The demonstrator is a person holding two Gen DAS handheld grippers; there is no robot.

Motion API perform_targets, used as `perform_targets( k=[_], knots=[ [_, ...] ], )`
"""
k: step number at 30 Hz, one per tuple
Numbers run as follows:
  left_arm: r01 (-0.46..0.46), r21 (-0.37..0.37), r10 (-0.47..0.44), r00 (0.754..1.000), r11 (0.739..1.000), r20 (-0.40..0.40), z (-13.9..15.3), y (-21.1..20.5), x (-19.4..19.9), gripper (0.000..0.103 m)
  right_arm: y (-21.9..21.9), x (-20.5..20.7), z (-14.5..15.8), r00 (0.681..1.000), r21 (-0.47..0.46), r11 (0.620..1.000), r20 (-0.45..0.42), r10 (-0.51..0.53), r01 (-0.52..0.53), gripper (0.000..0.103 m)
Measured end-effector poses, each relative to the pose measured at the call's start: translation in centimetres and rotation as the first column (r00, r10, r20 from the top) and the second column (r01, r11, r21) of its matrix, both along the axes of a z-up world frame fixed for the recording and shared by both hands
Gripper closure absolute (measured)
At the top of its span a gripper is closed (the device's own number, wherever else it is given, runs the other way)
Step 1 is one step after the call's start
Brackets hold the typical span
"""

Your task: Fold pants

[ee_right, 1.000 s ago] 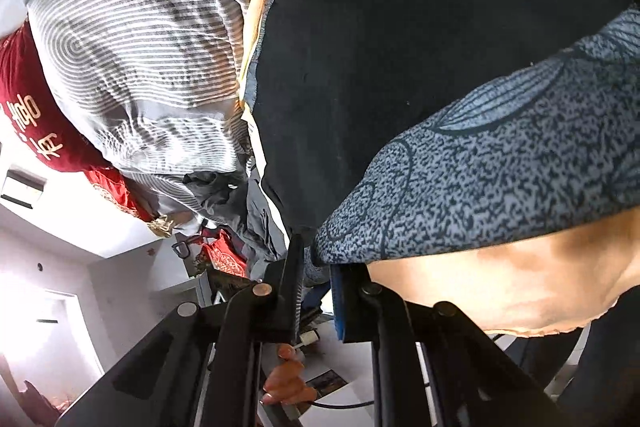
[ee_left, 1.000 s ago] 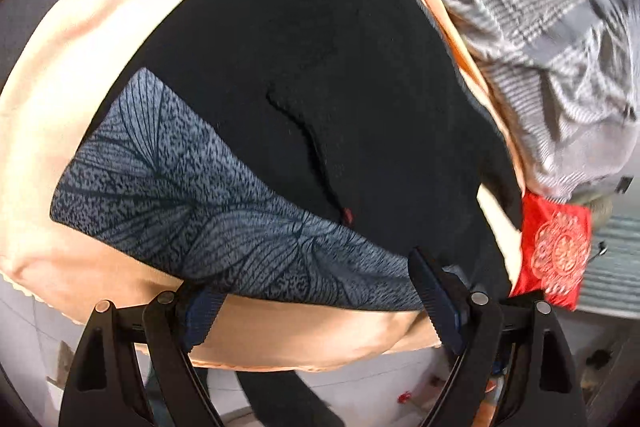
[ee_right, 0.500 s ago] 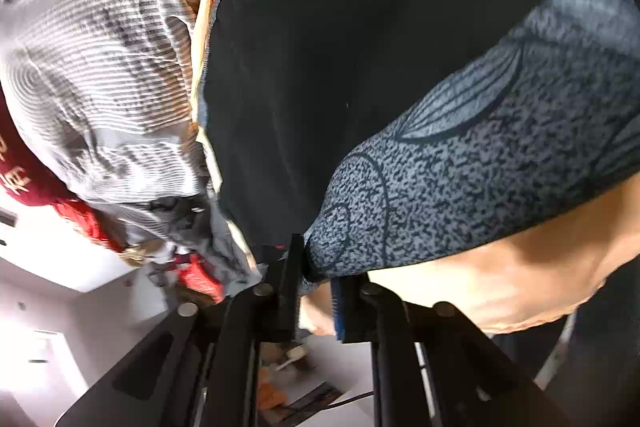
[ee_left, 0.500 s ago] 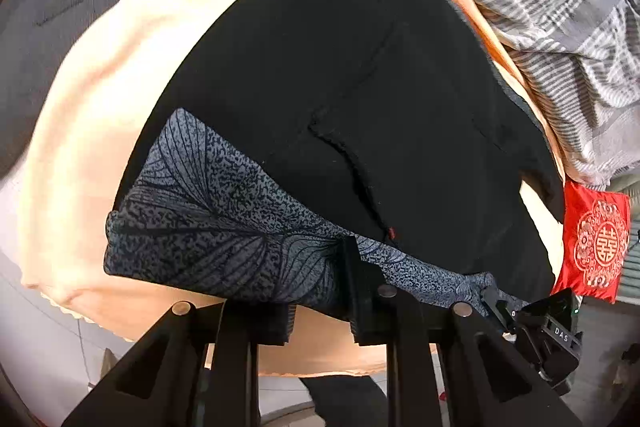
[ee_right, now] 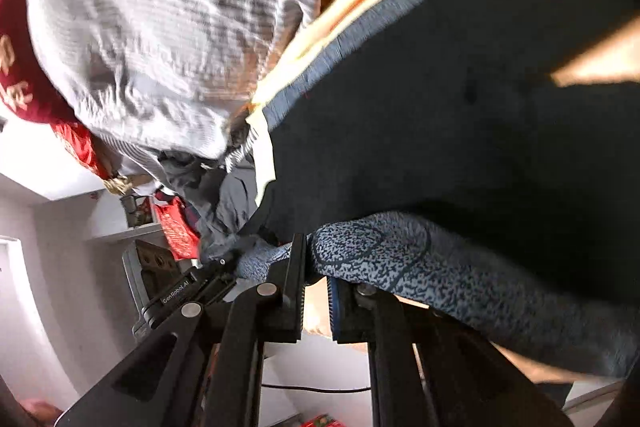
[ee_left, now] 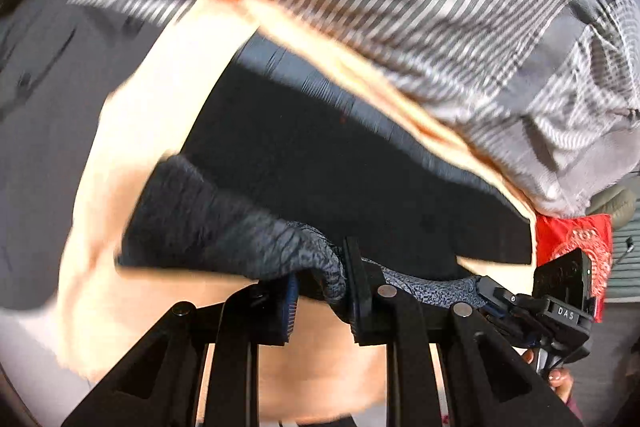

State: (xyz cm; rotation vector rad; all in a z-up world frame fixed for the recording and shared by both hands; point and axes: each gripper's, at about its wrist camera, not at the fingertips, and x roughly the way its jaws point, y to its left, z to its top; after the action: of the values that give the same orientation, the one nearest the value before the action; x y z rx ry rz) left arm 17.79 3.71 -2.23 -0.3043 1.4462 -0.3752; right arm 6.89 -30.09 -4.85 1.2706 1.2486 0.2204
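Both grippers, left gripper (ee_left: pixel 320 291) and right gripper (ee_right: pixel 316 275), clamp the pants (ee_left: pixel 340 179); only the right view shows shelves (ee_right: pixel 120 231).

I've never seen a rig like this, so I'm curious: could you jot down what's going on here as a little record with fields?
activity: folding pants
pants: black, with a blue-grey patterned hem
left gripper: shut on the hem
right gripper: shut on the same hem, beside the left one
surface: peach sheet under the pants
beyond: grey striped bedding, bunched up
also seen: red cushion at the bed's edge
sharpness: left view blurred
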Motion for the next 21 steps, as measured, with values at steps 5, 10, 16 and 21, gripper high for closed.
perform_targets(
  k=[5, 10, 16, 21],
  knots=[
    [0.005, 0.057, -0.007, 0.999, 0.998, 0.037, -1.3, -4.0, 6.3, 0.081, -3.7, 7.0, -2.9, 0.999, 0.055, 0.999, -0.054, 0.002, 0.001, 0.093],
    [-0.013, 0.150, 0.006, 0.999, 0.989, 0.051, -5.1, -7.2, 11.0, 0.081, -5.6, 12.9, -6.0, 0.994, 0.033, 0.998, -0.097, 0.053, -0.050, 0.092],
    [-0.030, 0.223, 0.008, 0.995, 0.974, 0.097, -8.2, -8.3, 12.3, 0.081, -5.9, 16.3, -10.6, 0.988, 0.021, 0.995, -0.123, 0.097, -0.095, 0.092],
    [-0.058, 0.243, 0.034, 0.994, 0.968, 0.101, -8.5, -8.2, 12.9, 0.079, -5.5, 17.4, -12.5, 0.986, 0.017, 0.991, -0.105, 0.130, -0.129, 0.092]
  ],
)
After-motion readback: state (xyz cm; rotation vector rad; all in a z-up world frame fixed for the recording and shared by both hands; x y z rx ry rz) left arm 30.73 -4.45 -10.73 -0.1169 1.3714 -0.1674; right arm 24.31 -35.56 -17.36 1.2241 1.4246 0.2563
